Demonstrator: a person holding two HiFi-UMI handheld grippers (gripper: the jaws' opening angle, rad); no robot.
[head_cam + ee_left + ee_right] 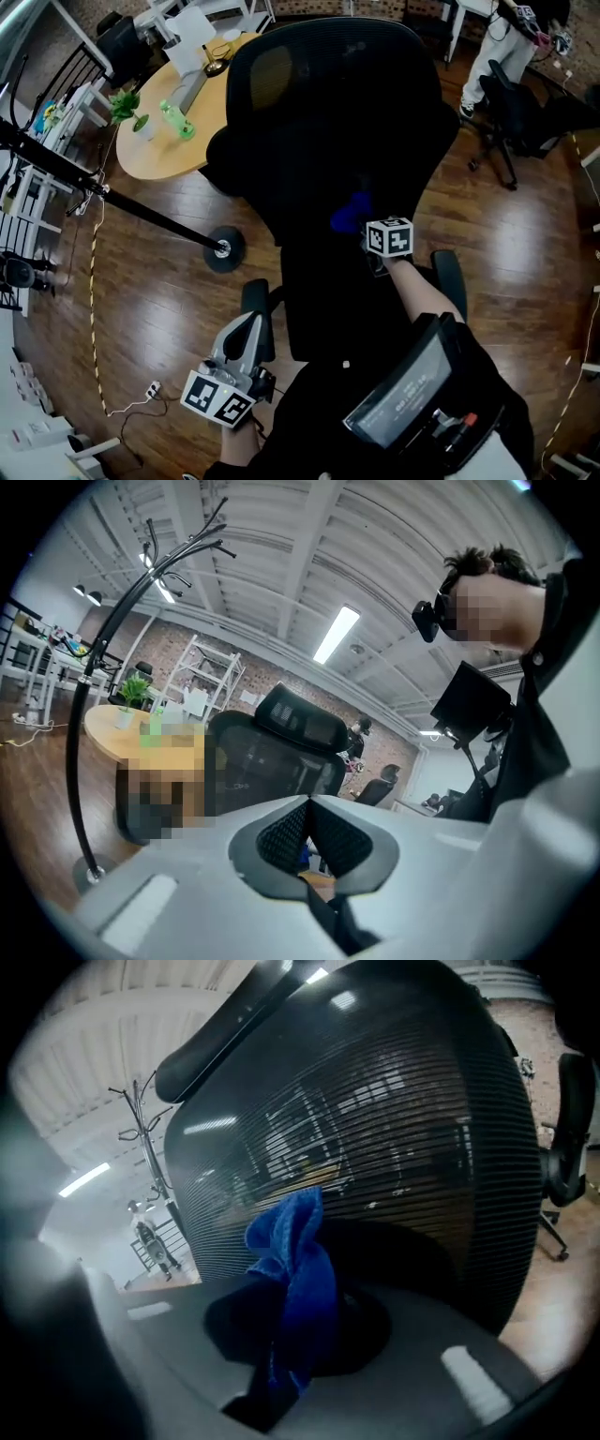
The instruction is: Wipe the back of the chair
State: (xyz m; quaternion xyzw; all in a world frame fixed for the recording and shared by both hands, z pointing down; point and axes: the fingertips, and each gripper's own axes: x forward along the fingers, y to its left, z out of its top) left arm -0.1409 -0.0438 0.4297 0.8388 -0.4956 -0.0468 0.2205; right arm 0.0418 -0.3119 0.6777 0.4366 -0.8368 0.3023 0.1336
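A mesh office chair [328, 122], round wooden table [169, 155], coat stand [90, 672] and strip light [336, 633] are marking this as an open office.

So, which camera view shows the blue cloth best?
The right gripper view: the blue cloth fills its centre, clamped in the right gripper in front of the chair back. The head view shows only a small blue patch beside that gripper's marker cube. The left gripper view barely shows it.

Hidden: cloth [295, 1269] lower end, inside right gripper [286, 1344]; chair back [394, 1119] top cropped.
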